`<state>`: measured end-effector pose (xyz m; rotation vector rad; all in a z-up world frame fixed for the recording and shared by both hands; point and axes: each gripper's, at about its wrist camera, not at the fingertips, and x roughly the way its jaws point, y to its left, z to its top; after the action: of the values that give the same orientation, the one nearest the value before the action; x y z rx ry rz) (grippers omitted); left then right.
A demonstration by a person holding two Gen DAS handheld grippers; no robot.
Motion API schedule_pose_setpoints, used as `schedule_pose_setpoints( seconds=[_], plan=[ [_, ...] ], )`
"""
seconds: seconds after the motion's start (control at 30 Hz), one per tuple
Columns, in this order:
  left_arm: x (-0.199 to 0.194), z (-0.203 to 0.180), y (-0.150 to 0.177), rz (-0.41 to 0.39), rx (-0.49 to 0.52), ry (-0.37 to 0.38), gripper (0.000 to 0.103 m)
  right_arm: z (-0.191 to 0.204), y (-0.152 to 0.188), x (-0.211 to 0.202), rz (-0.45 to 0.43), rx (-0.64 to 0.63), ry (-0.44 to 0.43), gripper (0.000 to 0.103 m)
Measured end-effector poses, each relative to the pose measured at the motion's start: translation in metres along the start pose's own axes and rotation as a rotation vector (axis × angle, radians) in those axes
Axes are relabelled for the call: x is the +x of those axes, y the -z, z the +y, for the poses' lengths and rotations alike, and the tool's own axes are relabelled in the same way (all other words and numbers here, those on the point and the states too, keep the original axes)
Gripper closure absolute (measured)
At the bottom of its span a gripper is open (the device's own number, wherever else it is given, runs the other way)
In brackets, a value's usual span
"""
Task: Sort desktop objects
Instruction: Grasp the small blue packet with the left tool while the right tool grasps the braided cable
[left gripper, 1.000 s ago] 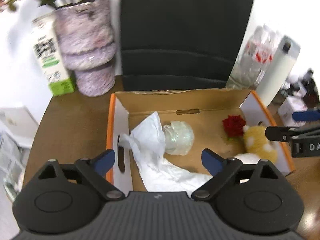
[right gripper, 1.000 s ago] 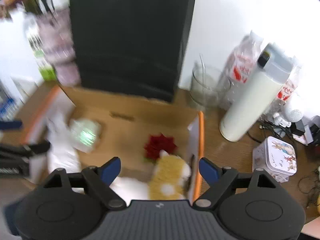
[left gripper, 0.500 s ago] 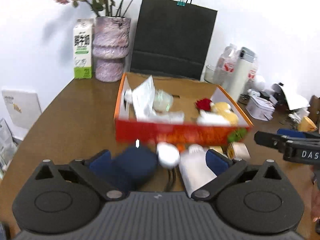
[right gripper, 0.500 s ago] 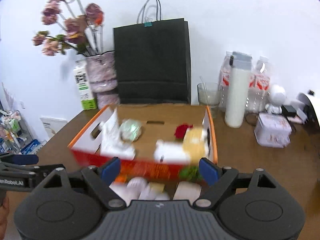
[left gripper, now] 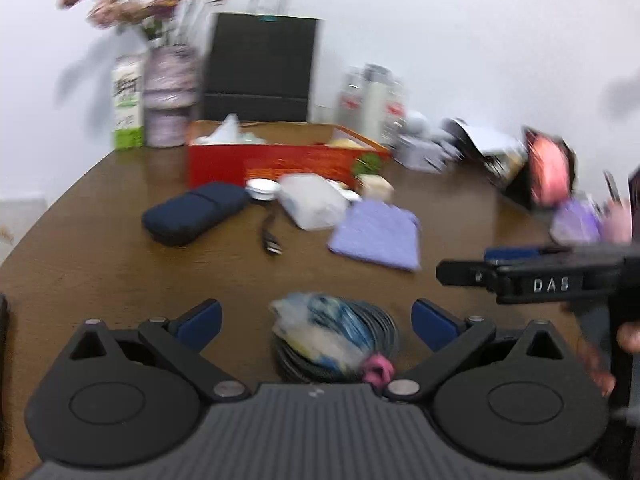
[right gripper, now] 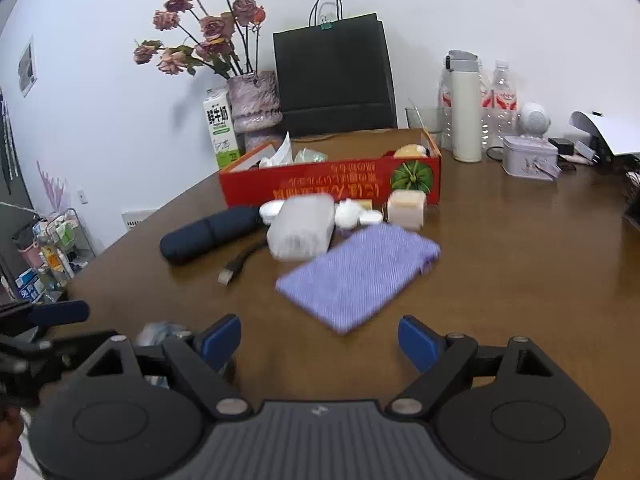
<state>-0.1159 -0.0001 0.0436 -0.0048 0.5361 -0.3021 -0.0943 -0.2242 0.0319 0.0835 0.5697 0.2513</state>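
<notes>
A red cardboard box (right gripper: 332, 182) holding tissue and a plush toy stands mid-table; it also shows in the left wrist view (left gripper: 288, 160). In front of it lie a dark blue case (right gripper: 212, 234), a clear plastic box (right gripper: 302, 226), a purple cloth (right gripper: 356, 272), white caps (right gripper: 348, 214), a beige cube (right gripper: 406, 208) and a black cable plug (right gripper: 236, 266). My left gripper (left gripper: 316, 320) is open around a coiled cable with a blue-white wrapper (left gripper: 336, 336). My right gripper (right gripper: 320, 338) is open and empty, just before the purple cloth.
A black paper bag (right gripper: 334, 76), flower vase (right gripper: 254, 104), milk carton (right gripper: 220, 128), white thermos (right gripper: 464, 108), bottles and a tin (right gripper: 528, 158) stand along the back. Clutter sits at the table's right edge (left gripper: 548, 172). The brown table (right gripper: 520, 260) curves off at the left.
Both grippers have pulled back and down from above the box to low over the table's near side. The coiled cable has come into view between my left fingers.
</notes>
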Motion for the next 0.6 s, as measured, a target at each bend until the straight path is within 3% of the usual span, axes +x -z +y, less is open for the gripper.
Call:
schedule_pose_setpoints(
  seconds=[0.1, 0.17, 0.27, 0.4, 0.47, 0.5, 0.6],
  plan=[
    [0.006, -0.001, 0.002, -0.006, 0.009, -0.031, 0.003, -0.001, 0.007, -0.015, -0.035, -0.020, 0.023, 0.018],
    [0.012, 0.008, 0.000, 0.001, -0.043, 0.001, 0.004, -0.001, 0.006, -0.017, -0.024, -0.023, -0.003, 0.018],
    [0.028, 0.019, -0.006, 0.035, -0.108, 0.013, 0.028, 0.001, -0.001, -0.014, -0.035, -0.029, -0.030, 0.020],
    [0.052, 0.025, -0.004, 0.108, -0.154, -0.002, 0.071, 0.013, -0.001, 0.000, 0.001, -0.050, -0.065, 0.020],
    [0.052, 0.025, -0.005, 0.095, -0.159, -0.003, 0.085, 0.021, 0.001, 0.005, 0.013, -0.067, -0.080, 0.021],
    [0.051, 0.025, -0.006, 0.091, -0.167, 0.004, 0.090, 0.026, 0.003, 0.007, 0.019, -0.077, -0.088, 0.021],
    [0.039, 0.038, -0.015, 0.035, -0.256, 0.038, 0.092, 0.038, 0.005, 0.016, 0.042, -0.094, -0.101, 0.021]
  ],
)
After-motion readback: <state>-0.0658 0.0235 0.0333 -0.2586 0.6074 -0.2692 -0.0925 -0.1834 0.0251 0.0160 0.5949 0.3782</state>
